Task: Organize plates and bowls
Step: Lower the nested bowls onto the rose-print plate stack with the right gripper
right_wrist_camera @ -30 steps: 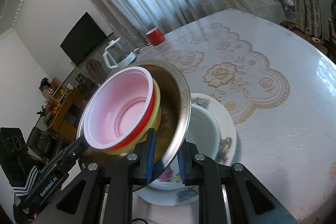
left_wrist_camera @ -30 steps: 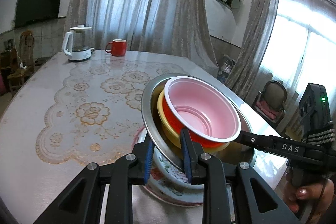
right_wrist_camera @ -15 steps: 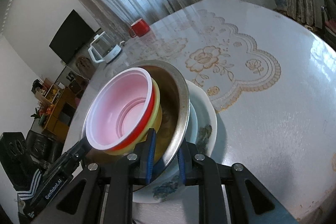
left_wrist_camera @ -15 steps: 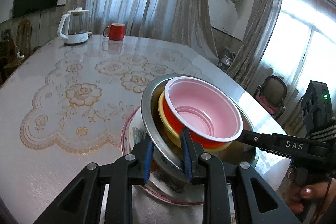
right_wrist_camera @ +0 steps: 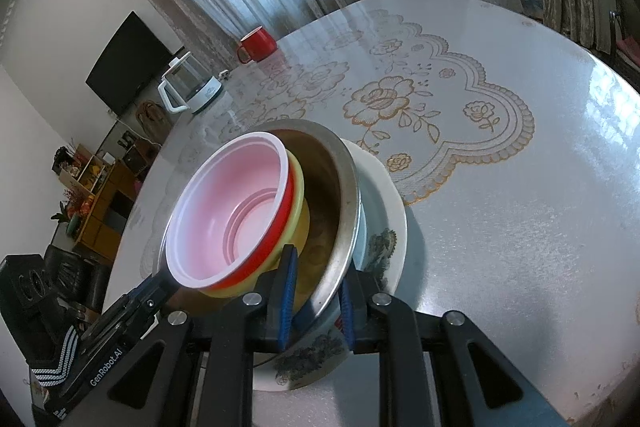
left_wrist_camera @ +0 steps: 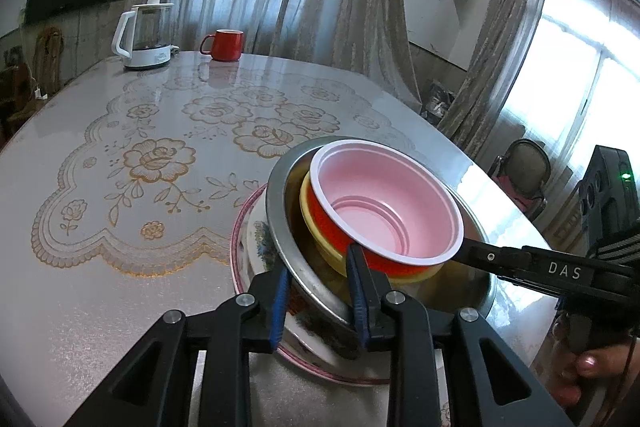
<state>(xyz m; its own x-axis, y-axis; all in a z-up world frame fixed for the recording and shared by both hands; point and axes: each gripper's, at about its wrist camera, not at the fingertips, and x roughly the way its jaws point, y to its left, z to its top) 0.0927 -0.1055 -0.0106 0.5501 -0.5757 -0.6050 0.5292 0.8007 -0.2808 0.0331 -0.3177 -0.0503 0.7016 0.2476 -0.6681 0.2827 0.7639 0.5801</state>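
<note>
A steel bowl [left_wrist_camera: 280, 211] [right_wrist_camera: 344, 195] holds a yellow bowl [left_wrist_camera: 312, 223] [right_wrist_camera: 298, 211], which holds a red bowl with a pink inside [left_wrist_camera: 384, 211] [right_wrist_camera: 236, 215]. My left gripper [left_wrist_camera: 318, 291] is shut on the steel bowl's near rim. My right gripper [right_wrist_camera: 316, 291] is shut on its opposite rim and also shows in the left wrist view [left_wrist_camera: 472, 255]. The stack sits in or just over a white floral bowl [right_wrist_camera: 312, 359] on a floral plate [left_wrist_camera: 248, 267] [right_wrist_camera: 394, 227].
A white electric kettle [left_wrist_camera: 144, 35] [right_wrist_camera: 188, 87] and a red mug [left_wrist_camera: 224, 45] [right_wrist_camera: 258, 45] stand at the far end of the table [left_wrist_camera: 100, 307] [right_wrist_camera: 520, 227]. A lace floral mat [left_wrist_camera: 160, 167] [right_wrist_camera: 420, 115] covers the middle.
Both grippers have lowered the stack of bowls onto the floral bowl and plate. The floral bowl's open mouth, seen earlier in the right wrist view, is now covered.
</note>
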